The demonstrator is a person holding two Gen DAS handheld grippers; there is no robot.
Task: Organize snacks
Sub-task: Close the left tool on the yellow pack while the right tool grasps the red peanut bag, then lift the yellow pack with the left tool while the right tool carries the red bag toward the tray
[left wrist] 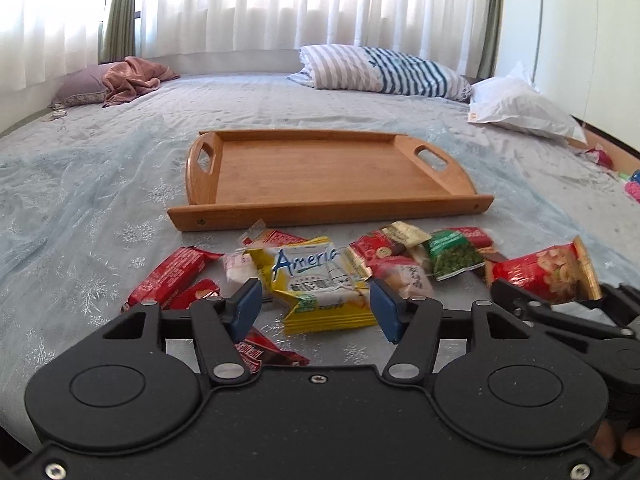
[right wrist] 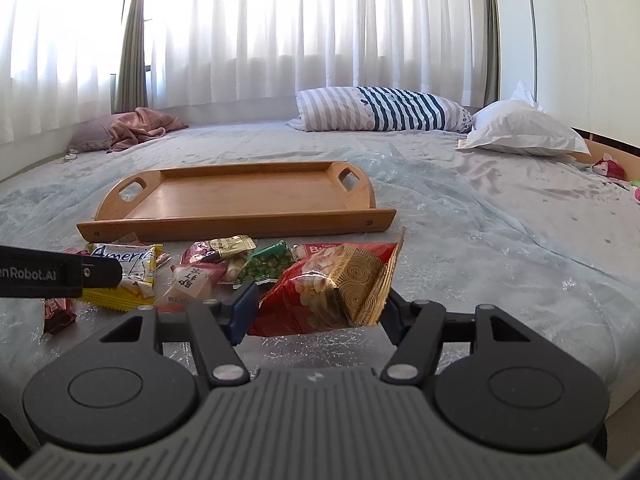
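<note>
On the bed [left wrist: 100, 168] the wooden tray [left wrist: 320, 212] lies bare, the snack pile [left wrist: 400, 256] just before it. The right claw [right wrist: 316, 308] grasps a red packet [right wrist: 320, 292]: carry it level over the near rim before releasing. The left claw [left wrist: 316, 306] stands released around the yellow packet [left wrist: 320, 280], which should be centred before clenching.

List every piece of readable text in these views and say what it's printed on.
"Ameria": yellow and white snack packet.
"enRobot.AI", start cut off: side of left gripper.
"Bi", rest hidden: red packet.
Print on the other snack wrappers: too small or blurred.
</note>
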